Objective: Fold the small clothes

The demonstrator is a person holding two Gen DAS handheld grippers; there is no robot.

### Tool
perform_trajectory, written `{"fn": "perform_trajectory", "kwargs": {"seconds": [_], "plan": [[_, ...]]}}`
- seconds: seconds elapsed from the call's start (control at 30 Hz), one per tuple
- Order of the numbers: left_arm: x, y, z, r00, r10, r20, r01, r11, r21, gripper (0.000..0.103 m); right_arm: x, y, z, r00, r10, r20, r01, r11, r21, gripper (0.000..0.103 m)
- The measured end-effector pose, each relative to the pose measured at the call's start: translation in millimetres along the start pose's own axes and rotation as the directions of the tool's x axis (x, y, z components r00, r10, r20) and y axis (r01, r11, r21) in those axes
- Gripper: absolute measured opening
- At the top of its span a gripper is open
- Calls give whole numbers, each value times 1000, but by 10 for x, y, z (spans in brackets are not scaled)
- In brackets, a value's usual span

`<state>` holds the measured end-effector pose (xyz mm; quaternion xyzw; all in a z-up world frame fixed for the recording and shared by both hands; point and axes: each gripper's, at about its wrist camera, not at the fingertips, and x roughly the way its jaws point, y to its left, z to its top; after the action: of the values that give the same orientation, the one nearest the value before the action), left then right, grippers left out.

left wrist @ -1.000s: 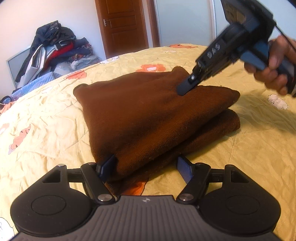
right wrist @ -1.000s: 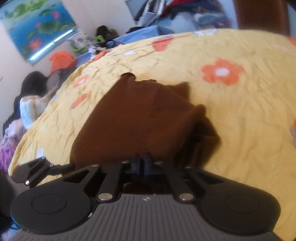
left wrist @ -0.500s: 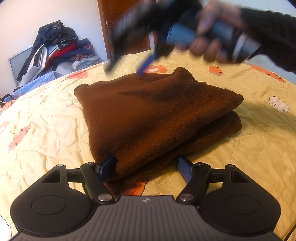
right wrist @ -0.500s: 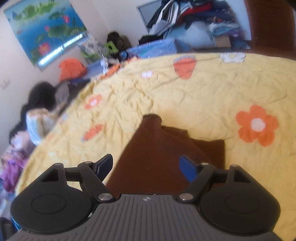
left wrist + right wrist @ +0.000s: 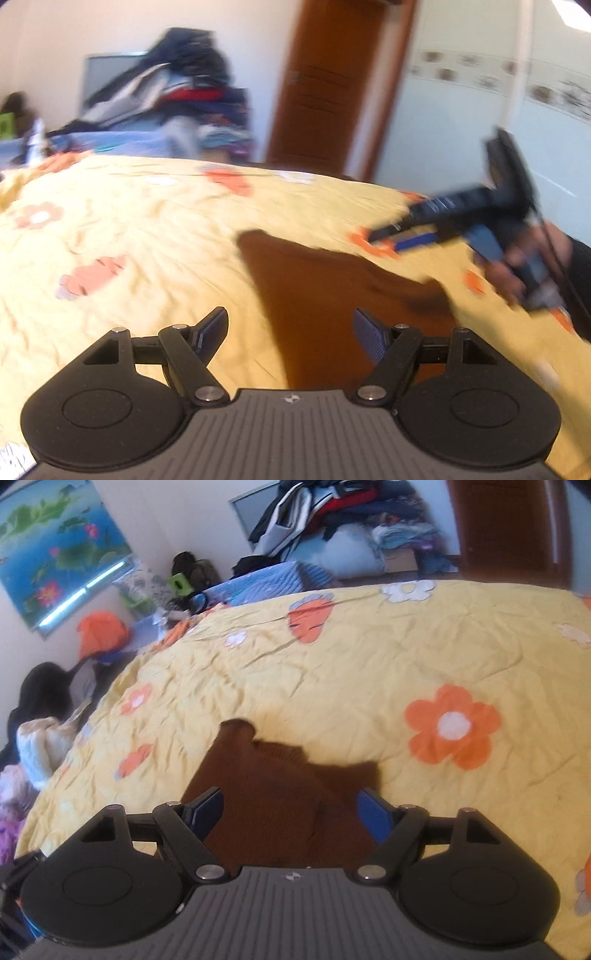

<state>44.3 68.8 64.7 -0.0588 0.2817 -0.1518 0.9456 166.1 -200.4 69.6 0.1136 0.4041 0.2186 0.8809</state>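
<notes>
A folded brown garment [image 5: 332, 295] lies on the yellow flowered bedspread [image 5: 147, 240]. My left gripper [image 5: 290, 321] hovers open above its near left edge, with nothing between the fingers. The view is blurred. To the right, a hand [image 5: 517, 273] holds my right gripper [image 5: 399, 236] just above the bed beyond the garment. In the right wrist view the right gripper [image 5: 291, 801] stands wide over the brown garment [image 5: 277, 794]. Its jaws are closing slightly, the pads touch nothing.
A heap of clothes [image 5: 184, 92] is piled past the bed's far edge, beside a brown door [image 5: 325, 81]. In the right wrist view, bags and clothing [image 5: 99, 635] lie along the bed's left side. The bedspread [image 5: 369, 664] stretches wide beyond the garment.
The right gripper went from shut on top of the garment to open and drew back off it. The left gripper lifted away from the garment's near edge and rolled.
</notes>
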Motion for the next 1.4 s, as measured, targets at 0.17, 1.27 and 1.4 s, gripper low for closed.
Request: {"fn": "perform_trajectory", "kwargs": {"seconds": [0.17, 1.27, 1.4], "plan": [[493, -278, -25, 994, -22, -103, 28, 998, 57, 74, 518, 79, 88, 994, -11, -106, 7, 999, -38, 39], [356, 136, -498, 838, -463, -290, 283, 822, -494, 20, -393, -347, -1481, 936, 328, -127, -284, 918, 279, 26], [202, -33, -717, 834, -422, -355, 267, 872, -410, 23, -692, -286, -1583, 927, 353, -123, -319, 919, 233, 26]]}}
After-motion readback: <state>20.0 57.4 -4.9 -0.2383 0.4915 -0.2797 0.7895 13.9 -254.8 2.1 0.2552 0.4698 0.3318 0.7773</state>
